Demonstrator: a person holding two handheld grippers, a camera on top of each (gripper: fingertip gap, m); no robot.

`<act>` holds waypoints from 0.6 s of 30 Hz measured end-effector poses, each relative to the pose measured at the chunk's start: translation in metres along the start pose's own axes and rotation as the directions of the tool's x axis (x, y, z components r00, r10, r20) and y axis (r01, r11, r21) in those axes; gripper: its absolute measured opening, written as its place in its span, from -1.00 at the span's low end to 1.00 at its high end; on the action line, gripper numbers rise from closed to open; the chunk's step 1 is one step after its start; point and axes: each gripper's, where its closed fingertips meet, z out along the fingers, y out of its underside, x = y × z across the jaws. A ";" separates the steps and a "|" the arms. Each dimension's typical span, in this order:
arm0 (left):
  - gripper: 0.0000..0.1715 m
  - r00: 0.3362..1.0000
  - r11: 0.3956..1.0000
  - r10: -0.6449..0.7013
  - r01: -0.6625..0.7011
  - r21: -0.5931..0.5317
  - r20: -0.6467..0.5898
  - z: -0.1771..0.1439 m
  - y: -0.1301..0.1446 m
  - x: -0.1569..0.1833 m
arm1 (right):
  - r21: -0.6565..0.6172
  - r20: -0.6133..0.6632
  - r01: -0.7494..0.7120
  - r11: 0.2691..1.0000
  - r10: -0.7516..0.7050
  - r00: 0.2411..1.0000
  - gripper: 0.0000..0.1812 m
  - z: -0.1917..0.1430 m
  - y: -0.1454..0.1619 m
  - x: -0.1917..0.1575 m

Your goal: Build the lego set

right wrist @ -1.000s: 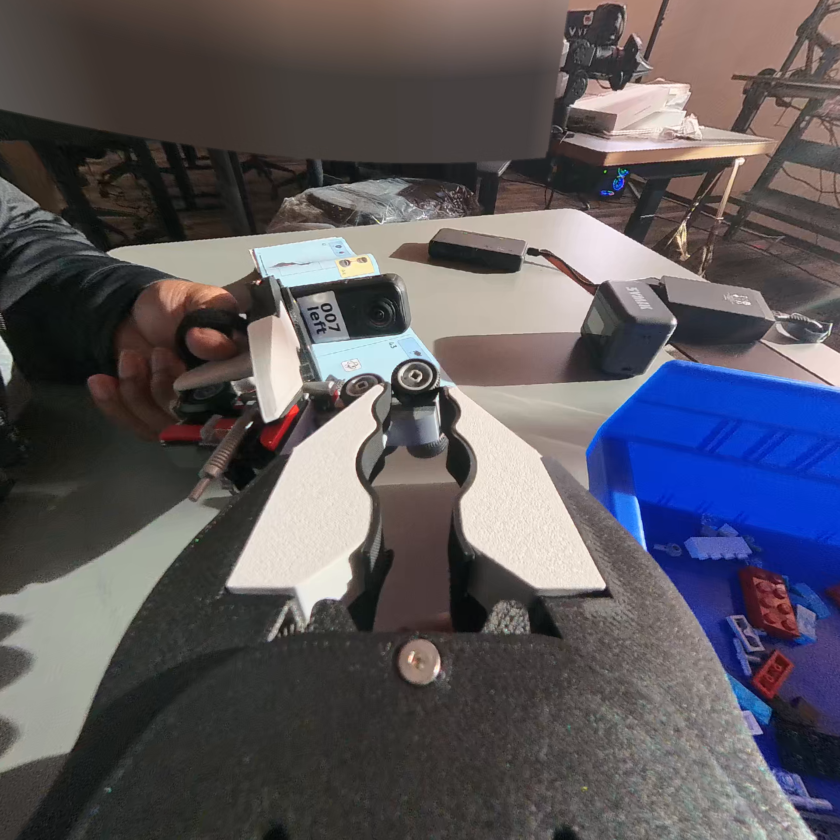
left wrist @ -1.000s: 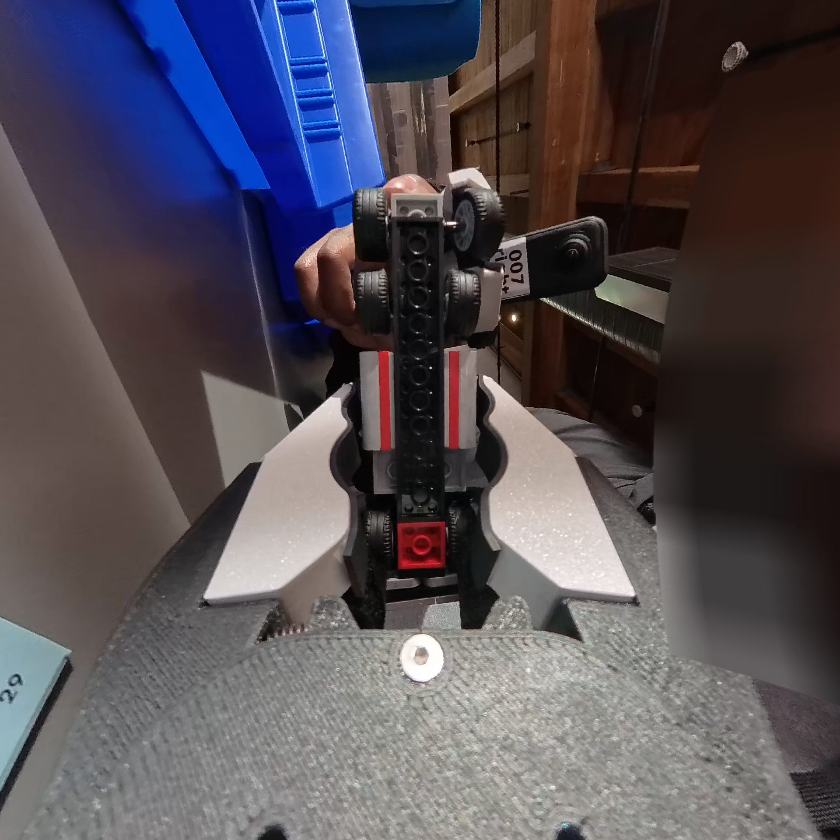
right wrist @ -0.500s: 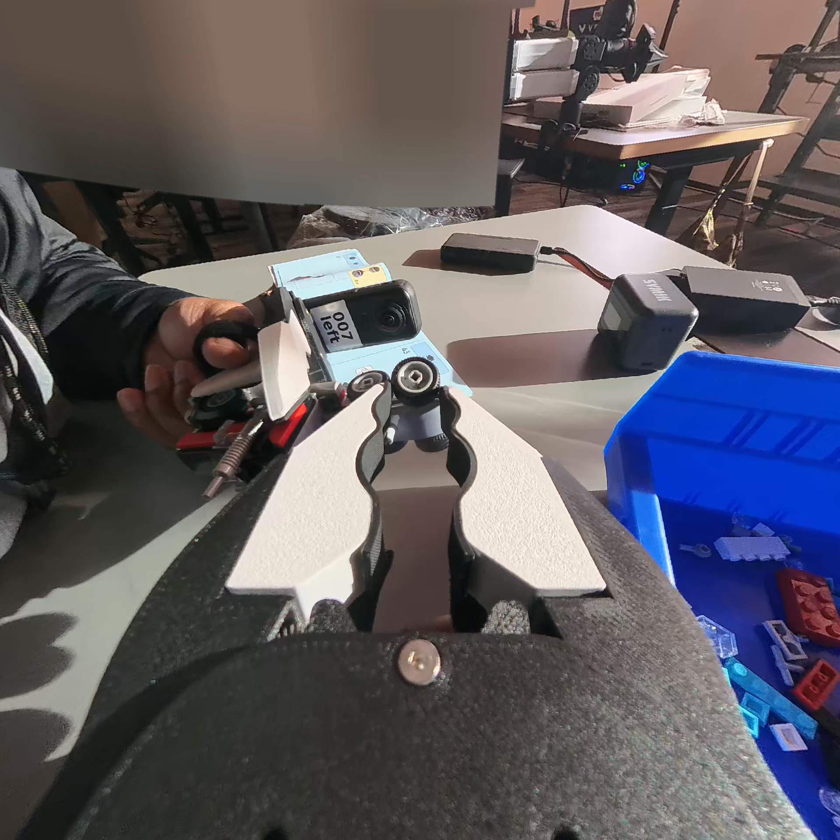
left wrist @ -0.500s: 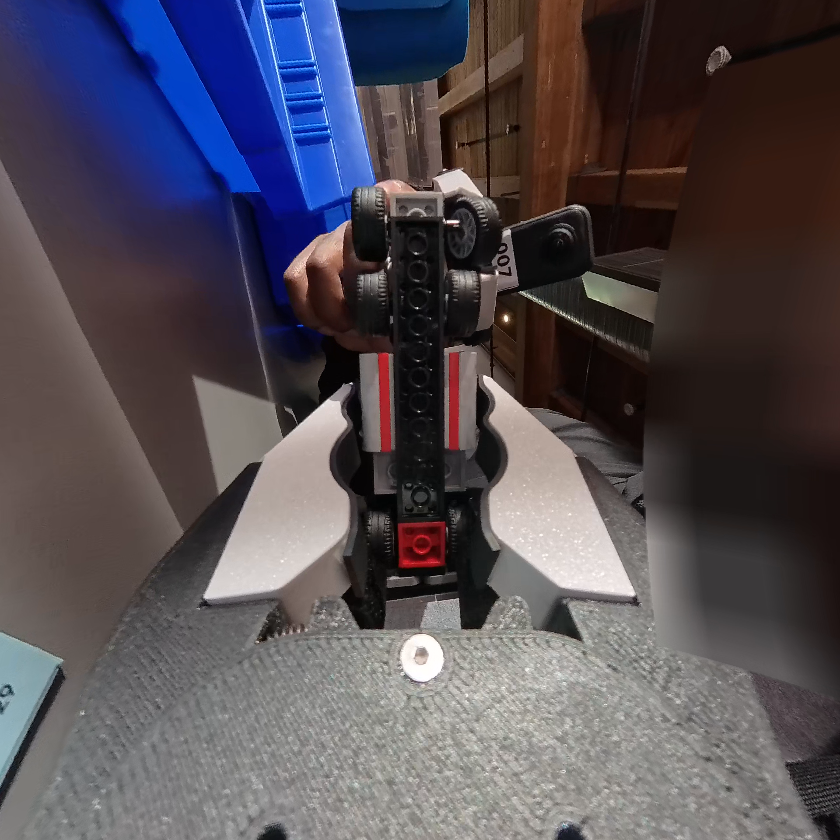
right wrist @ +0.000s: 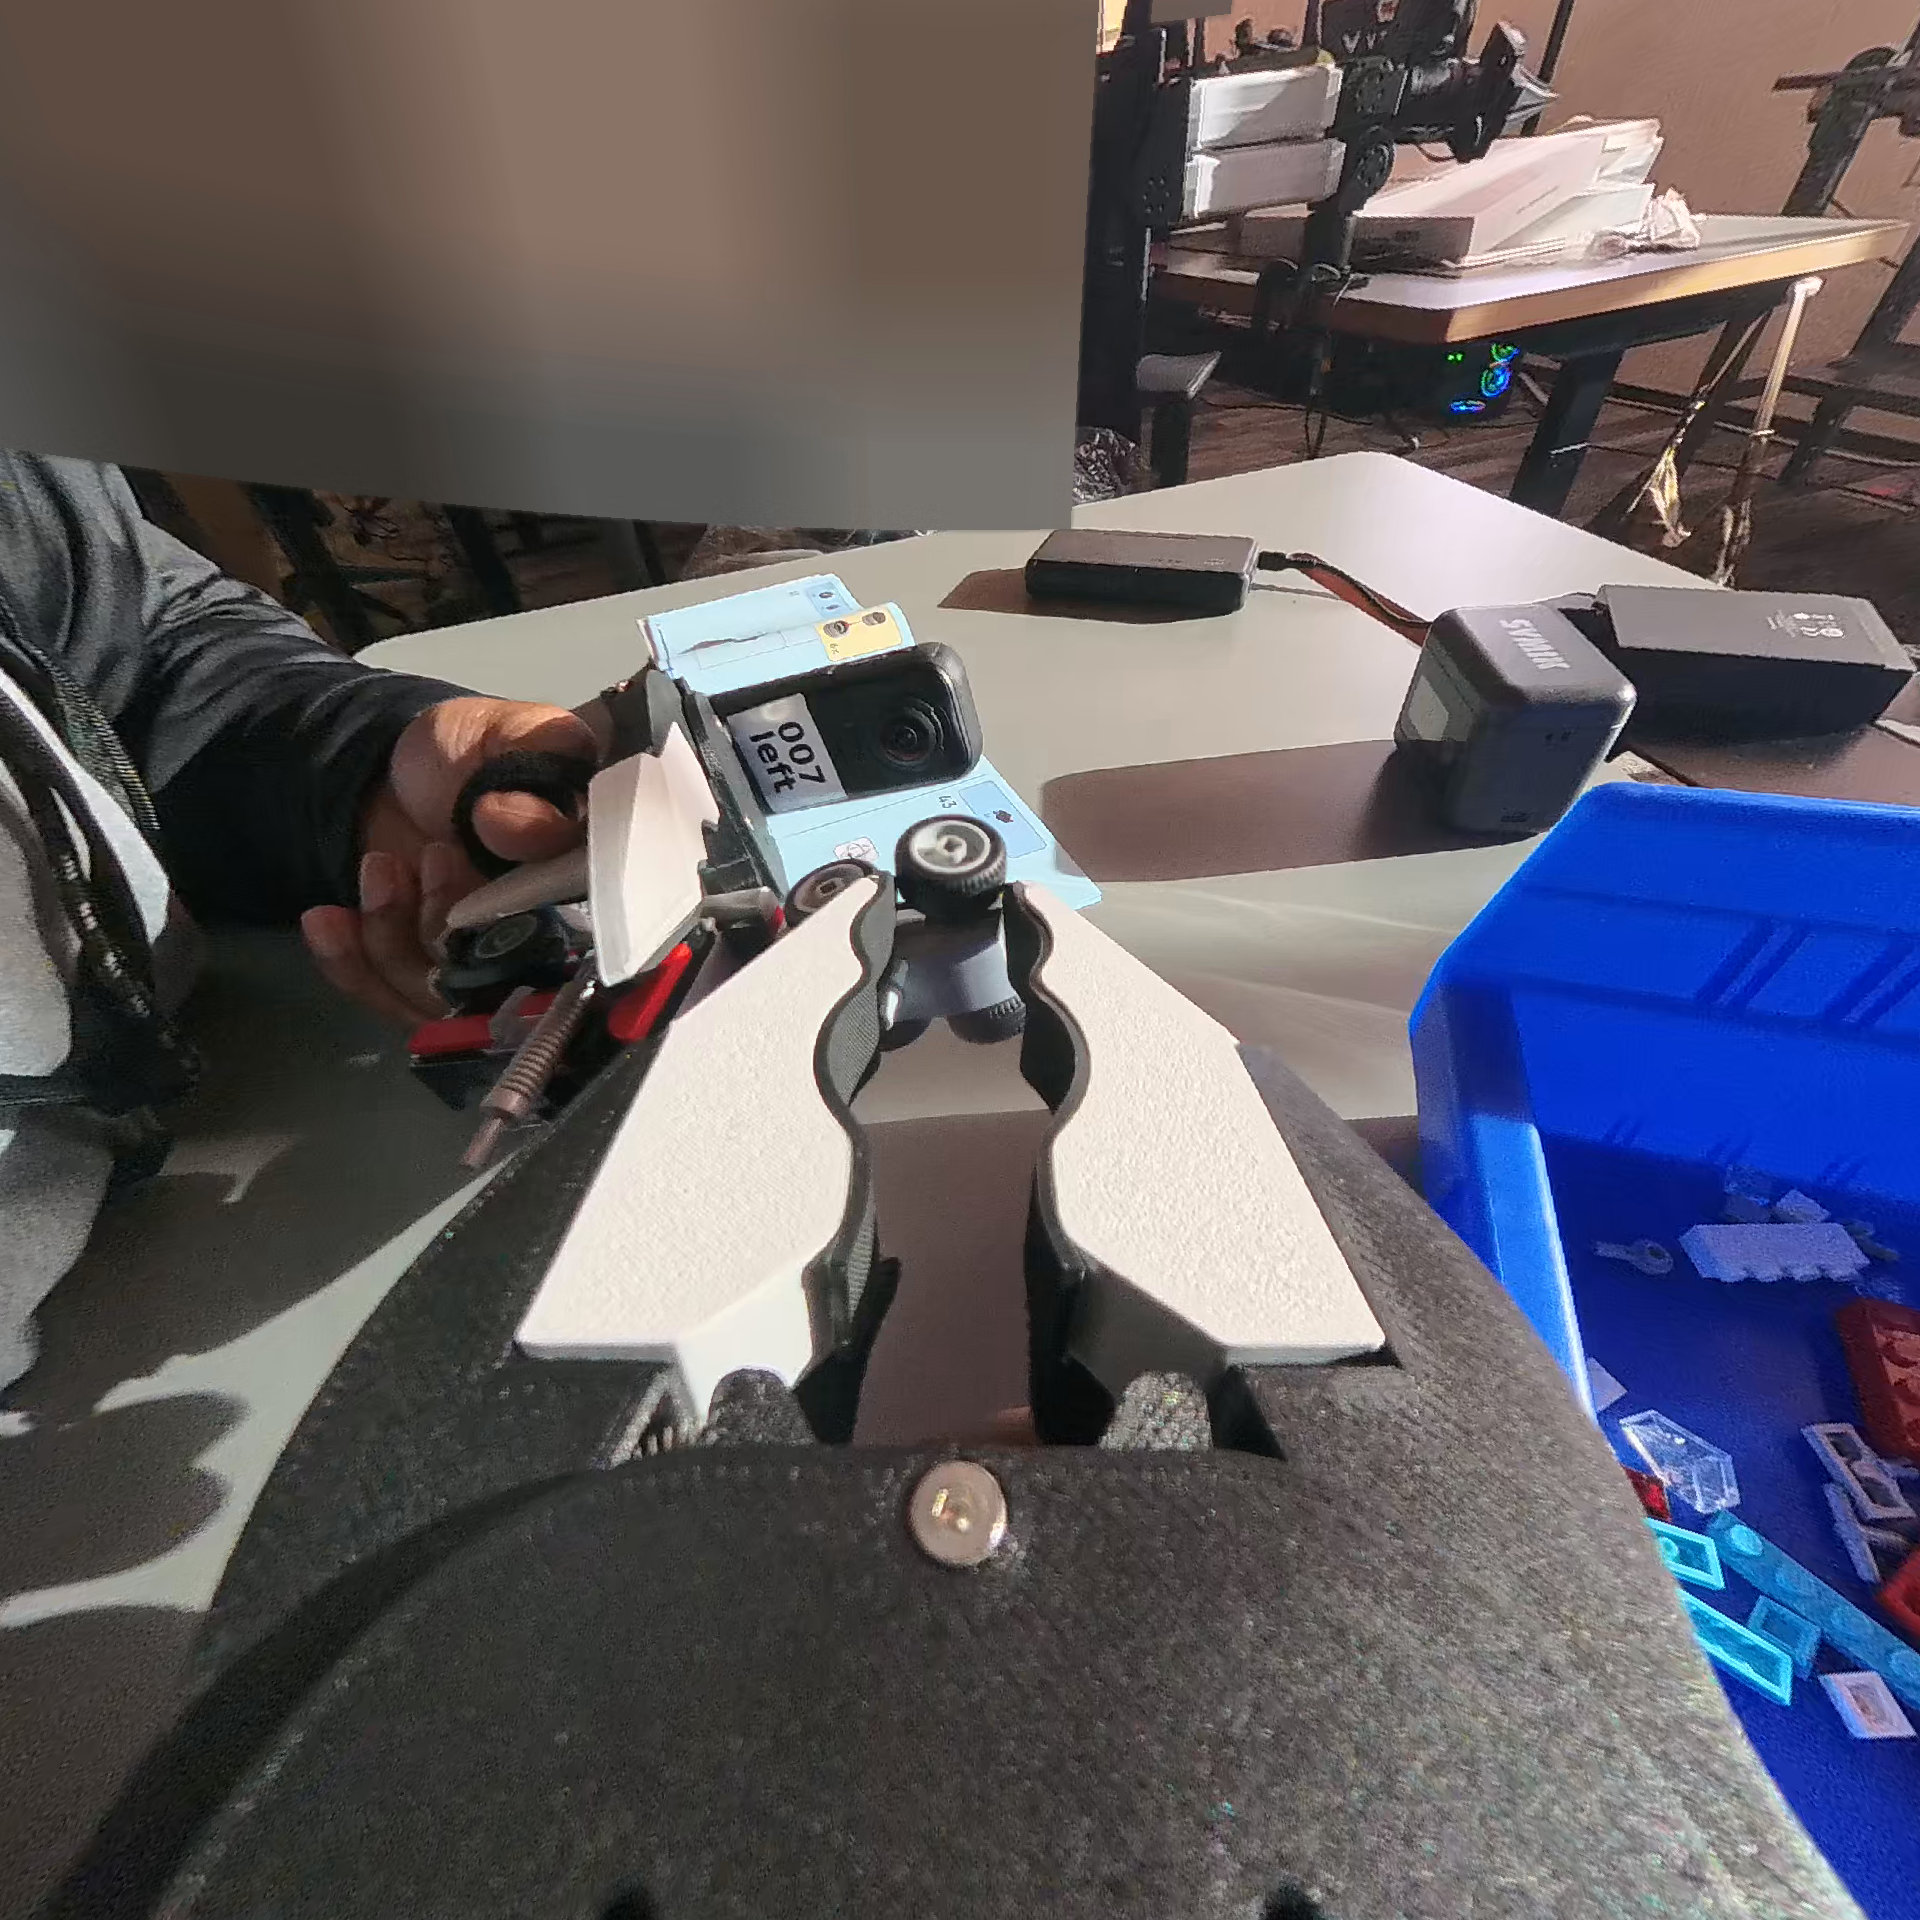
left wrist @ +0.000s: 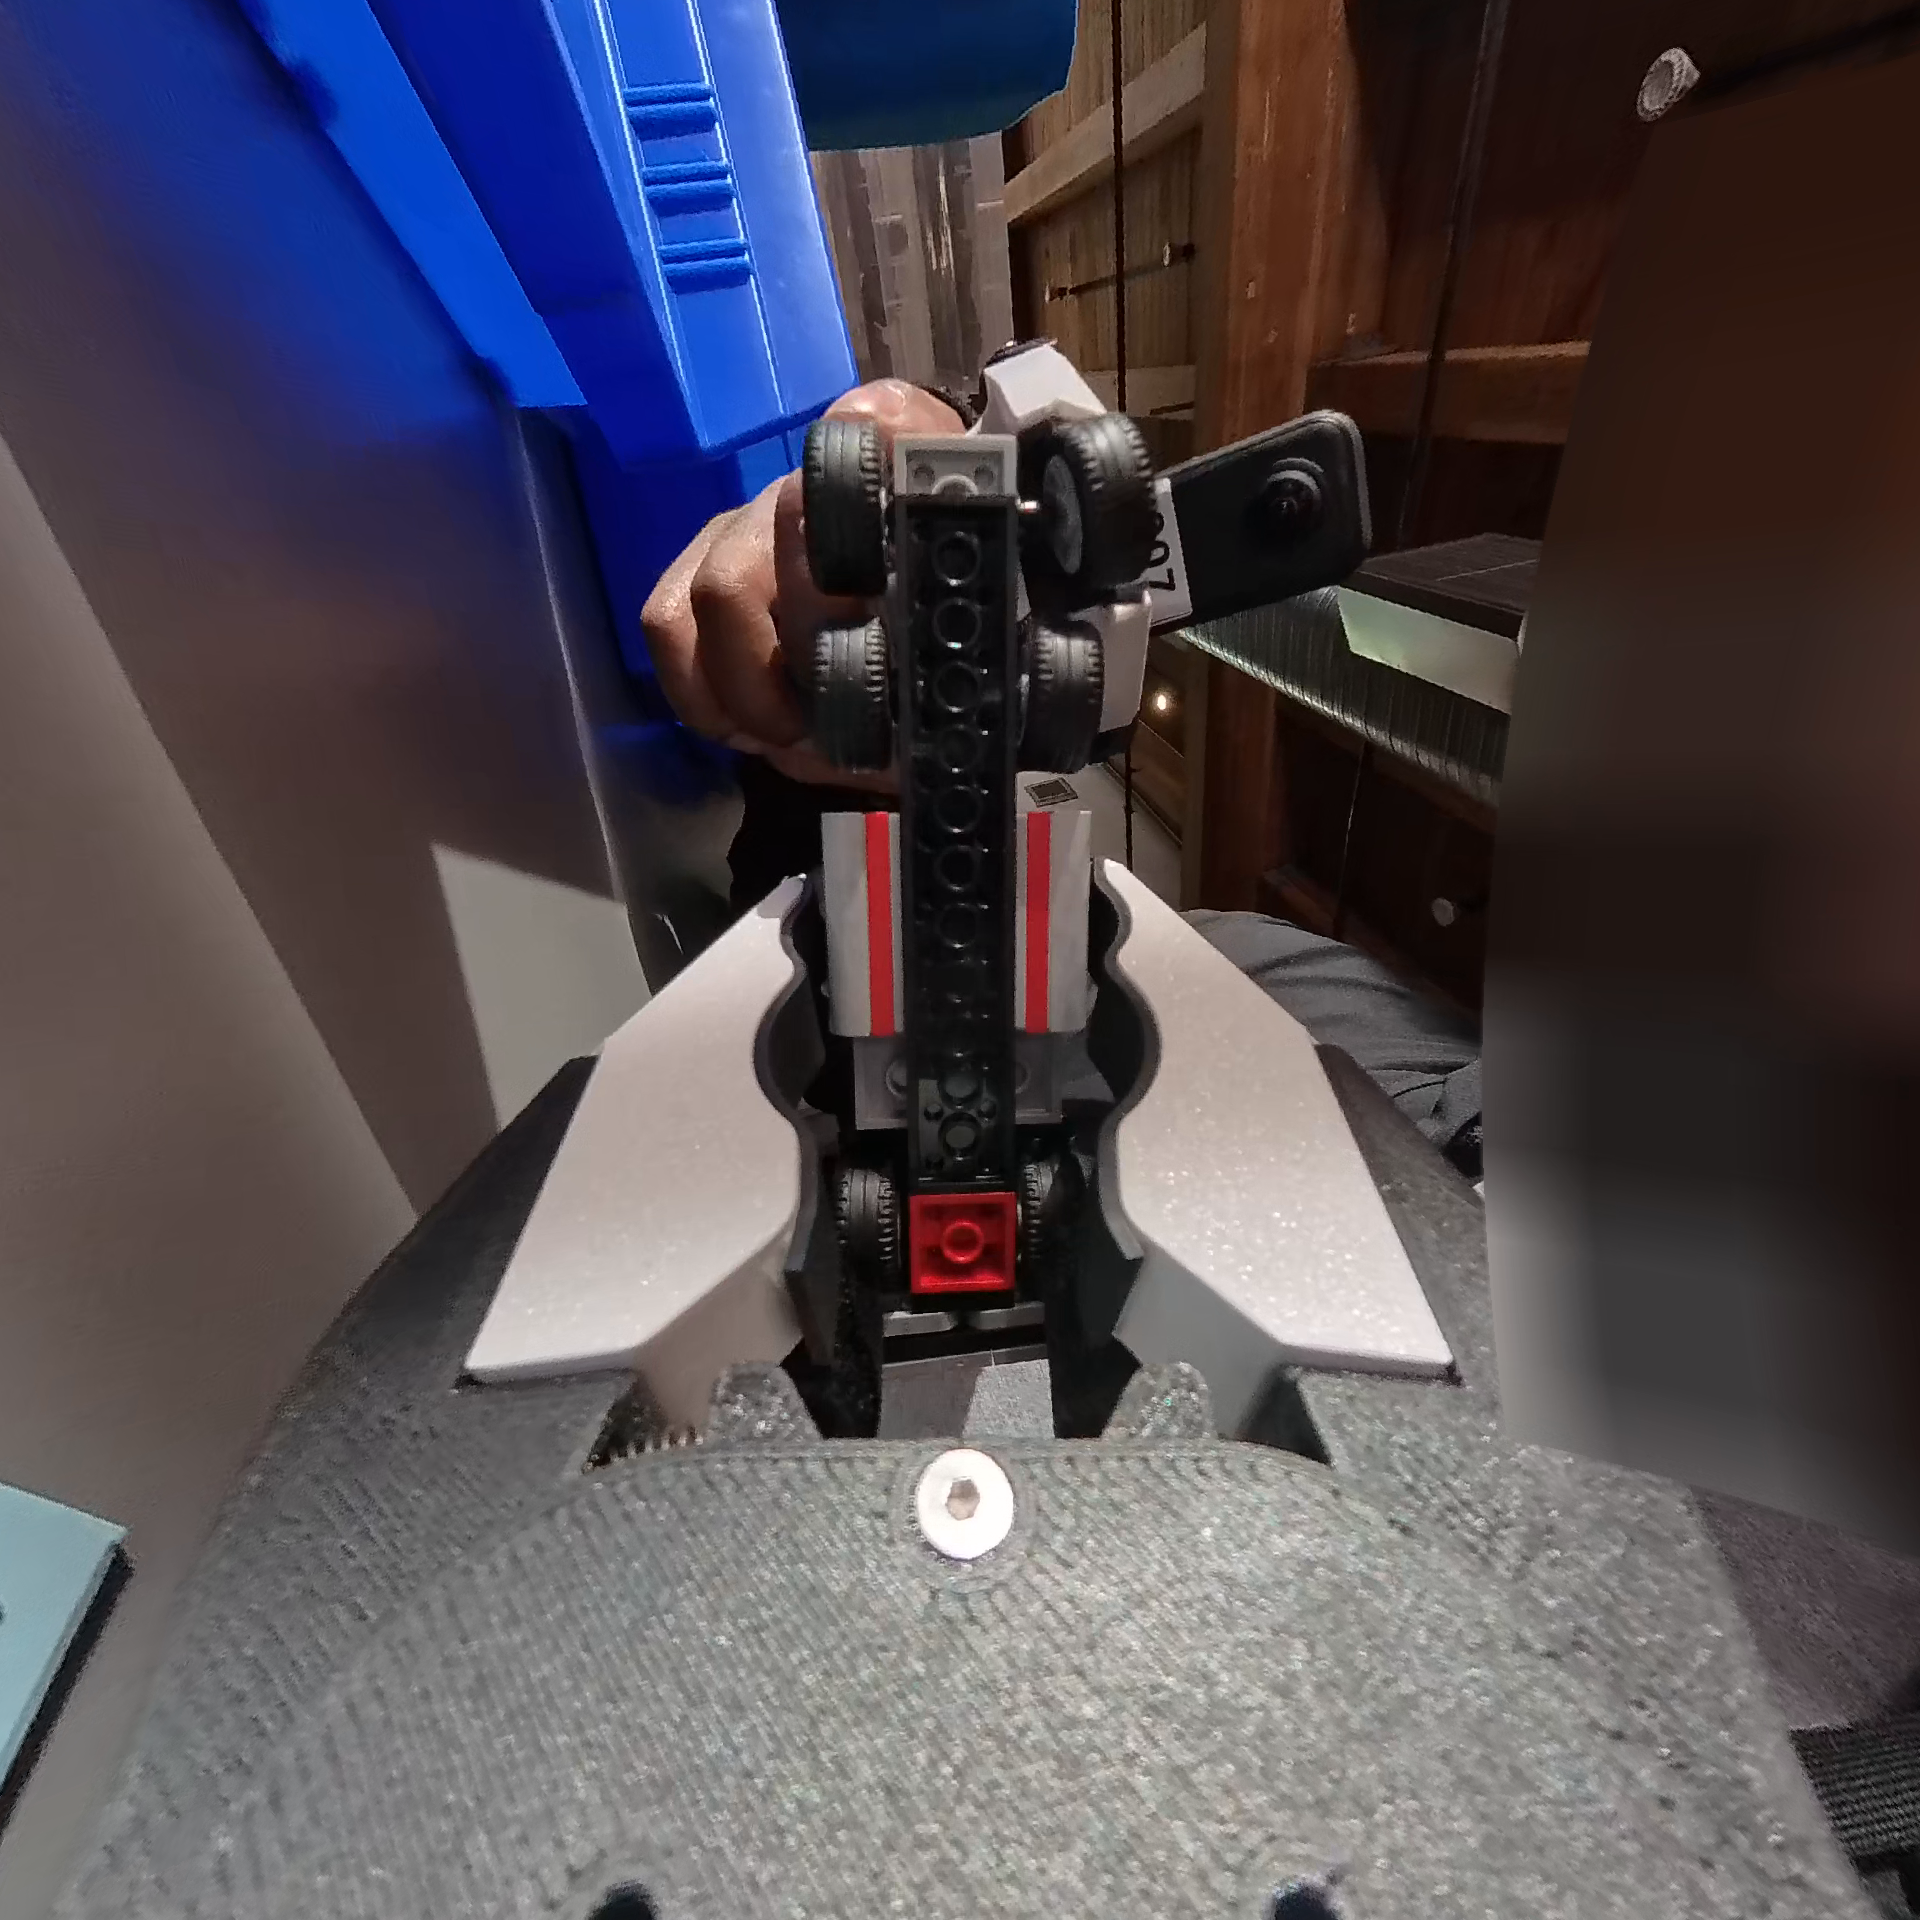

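A lego truck (left wrist: 956, 831) lies underside-up between my left gripper's (left wrist: 956, 883) fingers, which are shut on its white, red-striped body. Its long black plate points away, with black wheels (left wrist: 847, 520) at the far end and a red brick (left wrist: 961, 1242) near me. My right gripper (right wrist: 940, 904) is shut on the truck's far end, a grey part (right wrist: 940, 987) with a black wheel (right wrist: 951, 854) above the tips. Its white finger (left wrist: 1023, 390) shows behind the tilted far wheel (left wrist: 1091, 509). The left gripper's white finger (right wrist: 634, 852) and camera (right wrist: 883, 727) show in the right wrist view.
A blue bin (right wrist: 1662, 987) with several loose bricks (right wrist: 1766, 1558) stands at the right; it also shows in the left wrist view (left wrist: 675, 208). A light blue booklet (right wrist: 769, 644), a black pack (right wrist: 1138, 566) and two dark boxes (right wrist: 1507, 717) lie on the grey table (right wrist: 1195, 831). The grippers' ends are close to 6 cm from one another.
Both grippers keep their hold on the truck. The right wrist view has drifted, so the blue bin sits a little farther left and nearer. The far right wheel stays tilted.
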 end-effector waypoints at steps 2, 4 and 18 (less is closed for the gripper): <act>-0.42 1.000 1.000 0.001 -0.001 -0.001 -0.002 0.000 0.000 0.000 | 0.002 0.005 -0.005 1.000 0.005 1.000 -0.76 0.000 0.000 0.000; -0.42 1.000 1.000 0.004 -0.004 -0.002 0.001 0.000 0.000 0.000 | 0.003 0.007 -0.006 1.000 0.006 1.000 -0.76 0.000 0.000 0.000; -0.42 0.997 0.999 0.039 -0.039 0.002 0.064 -0.004 -0.003 -0.004 | 0.001 -0.002 -0.017 1.000 0.017 1.000 -0.74 0.001 0.001 0.002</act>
